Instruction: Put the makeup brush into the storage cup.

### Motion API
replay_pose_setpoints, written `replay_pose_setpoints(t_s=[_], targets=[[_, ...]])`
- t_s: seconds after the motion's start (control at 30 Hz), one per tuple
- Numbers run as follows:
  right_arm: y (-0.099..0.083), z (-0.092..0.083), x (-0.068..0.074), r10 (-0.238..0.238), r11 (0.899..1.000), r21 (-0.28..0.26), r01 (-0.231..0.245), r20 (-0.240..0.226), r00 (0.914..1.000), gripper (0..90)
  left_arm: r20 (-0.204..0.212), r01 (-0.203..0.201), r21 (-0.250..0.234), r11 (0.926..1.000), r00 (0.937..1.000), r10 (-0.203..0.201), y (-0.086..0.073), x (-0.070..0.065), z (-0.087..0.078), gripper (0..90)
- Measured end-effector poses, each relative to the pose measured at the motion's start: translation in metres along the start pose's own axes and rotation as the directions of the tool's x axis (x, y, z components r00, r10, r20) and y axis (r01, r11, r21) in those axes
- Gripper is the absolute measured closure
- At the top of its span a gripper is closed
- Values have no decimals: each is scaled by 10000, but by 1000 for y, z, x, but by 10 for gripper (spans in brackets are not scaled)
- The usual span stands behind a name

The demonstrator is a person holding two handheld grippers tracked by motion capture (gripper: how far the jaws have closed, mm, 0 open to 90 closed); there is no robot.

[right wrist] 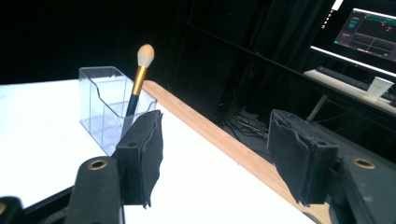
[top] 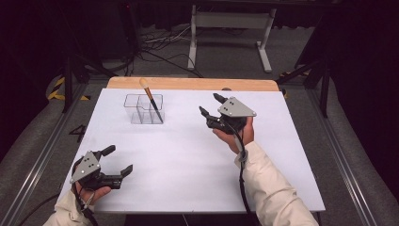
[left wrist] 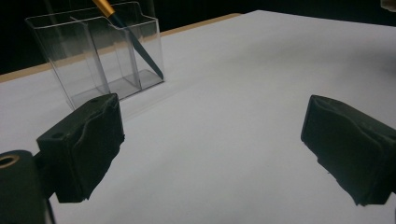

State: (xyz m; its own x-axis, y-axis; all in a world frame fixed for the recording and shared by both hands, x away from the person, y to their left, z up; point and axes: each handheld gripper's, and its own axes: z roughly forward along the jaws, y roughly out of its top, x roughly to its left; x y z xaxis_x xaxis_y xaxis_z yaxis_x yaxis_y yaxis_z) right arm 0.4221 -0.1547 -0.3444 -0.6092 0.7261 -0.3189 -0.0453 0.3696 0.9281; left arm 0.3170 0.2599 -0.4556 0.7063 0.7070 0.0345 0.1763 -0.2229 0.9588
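- Brush (top: 150,98) and its clear organiser (top: 144,108) are what we take as the things at stake, but we begin with the biggest: the white table top (top: 188,160), with a strip of bare wood (top: 193,84) along its far edge.
- Next in size, we see the clear organiser standing upright on the far left part of the white surface, near the wooden strip; its walls divide it into several compartments.
- We hold the right gripper (top: 210,104) above the table's middle right, jaws spread wide with nothing between them. The organiser lies to its left and well apart; in the right gripper view (right wrist: 215,158) the organiser (right wrist: 112,105) stands beyond the left jaw.
- We hold the left gripper (top: 117,160) near the front left corner, its jaws likewise spread and empty. The organiser stands well apart, farther up the table; in the left gripper view (left wrist: 210,144) the organiser (left wrist: 100,56) appears past the left jaw.
- Smallest, the brush leans tilted in the organiser's right-hand compartment, dark handle tip down on the floor, gold ferrule and pale bristle head (right wrist: 145,54) rising above the rim. Neither gripper touches it.
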Motion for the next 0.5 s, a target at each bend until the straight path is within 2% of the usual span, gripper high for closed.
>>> replay_pose_setpoints(t_s=[0.5], targets=[[-15,-35,-2,-406,9991,131,404,192,9990,301,23,-45,-10,10000,10000,45,0,-1,0,65]])
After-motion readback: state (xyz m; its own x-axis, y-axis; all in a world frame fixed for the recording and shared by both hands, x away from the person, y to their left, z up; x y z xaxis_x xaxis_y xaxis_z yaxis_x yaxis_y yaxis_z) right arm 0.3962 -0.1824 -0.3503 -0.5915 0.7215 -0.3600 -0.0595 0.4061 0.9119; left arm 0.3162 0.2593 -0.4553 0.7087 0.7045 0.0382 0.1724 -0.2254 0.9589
